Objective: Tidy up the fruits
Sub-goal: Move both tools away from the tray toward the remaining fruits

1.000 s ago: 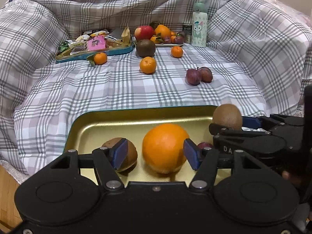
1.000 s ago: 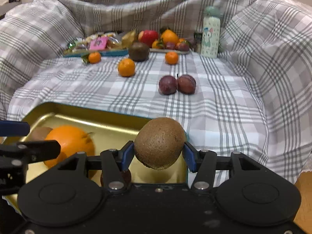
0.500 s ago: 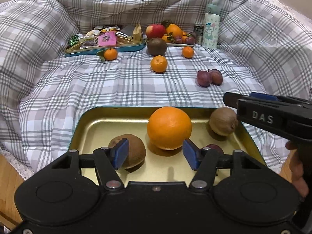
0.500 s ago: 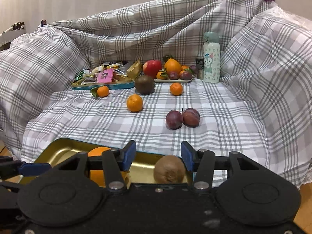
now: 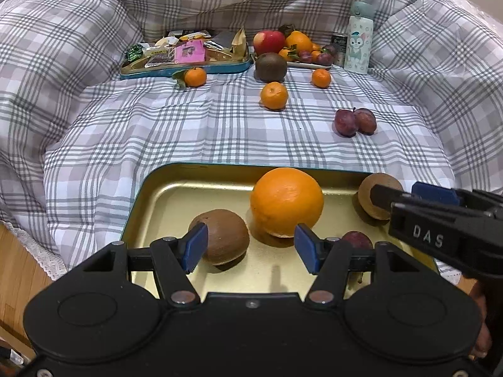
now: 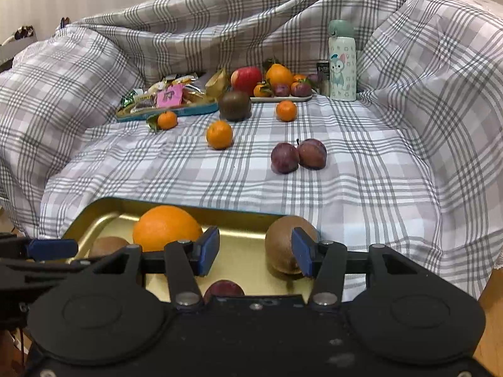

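A gold tray lies at the near edge of the checked cloth. In it are a big orange, a kiwi on the left, a kiwi on the right and a plum. My left gripper is open and empty above the tray's near side. My right gripper is open and empty, just left of the right kiwi. On the cloth lie two plums, tangerines and a dark kiwi.
At the back stand a blue tray of snack packets, a plate of mixed fruit, a small can and a patterned bottle. The cloth rises in folds on both sides. Wooden floor shows lower left.
My right gripper opened and let the kiwi go into the tray's right side, then drew back. My left gripper pulled back from the big orange, which stays in the tray.
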The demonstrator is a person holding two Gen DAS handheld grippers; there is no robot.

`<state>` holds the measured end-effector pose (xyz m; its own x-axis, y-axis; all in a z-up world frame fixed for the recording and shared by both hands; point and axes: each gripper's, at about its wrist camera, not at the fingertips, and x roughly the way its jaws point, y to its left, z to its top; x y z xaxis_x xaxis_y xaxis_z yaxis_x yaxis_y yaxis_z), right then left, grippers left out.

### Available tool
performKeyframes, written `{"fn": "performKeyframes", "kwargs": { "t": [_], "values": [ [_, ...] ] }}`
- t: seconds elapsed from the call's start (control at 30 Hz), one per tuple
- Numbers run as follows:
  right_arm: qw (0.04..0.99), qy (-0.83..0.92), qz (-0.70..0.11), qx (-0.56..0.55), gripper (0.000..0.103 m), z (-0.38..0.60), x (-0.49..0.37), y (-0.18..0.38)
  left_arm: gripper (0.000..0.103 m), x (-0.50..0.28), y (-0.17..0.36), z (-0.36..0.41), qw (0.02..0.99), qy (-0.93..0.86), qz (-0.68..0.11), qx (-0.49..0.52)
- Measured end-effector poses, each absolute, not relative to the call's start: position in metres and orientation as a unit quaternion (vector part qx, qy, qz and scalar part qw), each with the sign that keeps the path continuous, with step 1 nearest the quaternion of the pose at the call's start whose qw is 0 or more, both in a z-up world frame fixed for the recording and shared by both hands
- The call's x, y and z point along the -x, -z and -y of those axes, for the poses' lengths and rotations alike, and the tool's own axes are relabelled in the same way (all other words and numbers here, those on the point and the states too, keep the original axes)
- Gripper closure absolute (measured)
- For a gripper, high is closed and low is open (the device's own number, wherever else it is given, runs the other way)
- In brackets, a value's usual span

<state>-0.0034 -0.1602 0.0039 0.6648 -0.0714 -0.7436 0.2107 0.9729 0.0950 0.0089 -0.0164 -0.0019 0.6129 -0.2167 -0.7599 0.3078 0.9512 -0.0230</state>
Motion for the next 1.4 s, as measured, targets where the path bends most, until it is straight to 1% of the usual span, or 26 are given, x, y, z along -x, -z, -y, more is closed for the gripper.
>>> {"fn": "performKeyframes", "kwargs": {
  "t": [0.4,0.8,1.07,1.23,1.4],
  "values": [
    [0.898,0.081,-0.425,-0.073,0.05,0.156,0.0,0.002,0.041,-0.018,0.003,0.007,0.897,0.122,-0.423,-0.047],
    [0.899,0.08,-0.427,-0.061,0.05,0.15,0.0,0.001,0.043,-0.019,0.0,-0.009,0.898,0.11,-0.423,-0.04],
    [0.896,0.077,-0.429,-0.088,0.05,0.156,-0.004,0.005,0.043,-0.029,-0.009,-0.016,0.902,0.112,-0.417,-0.026],
    [0.897,0.084,-0.421,-0.105,0.05,0.166,-0.013,0.003,0.046,-0.047,-0.014,-0.016,0.904,0.102,-0.415,-0.017],
    [0.9,0.087,-0.411,-0.12,0.05,0.177,-0.029,0.0,0.047,-0.069,-0.018,-0.012,0.907,0.1,-0.408,-0.025]
  ]
}}
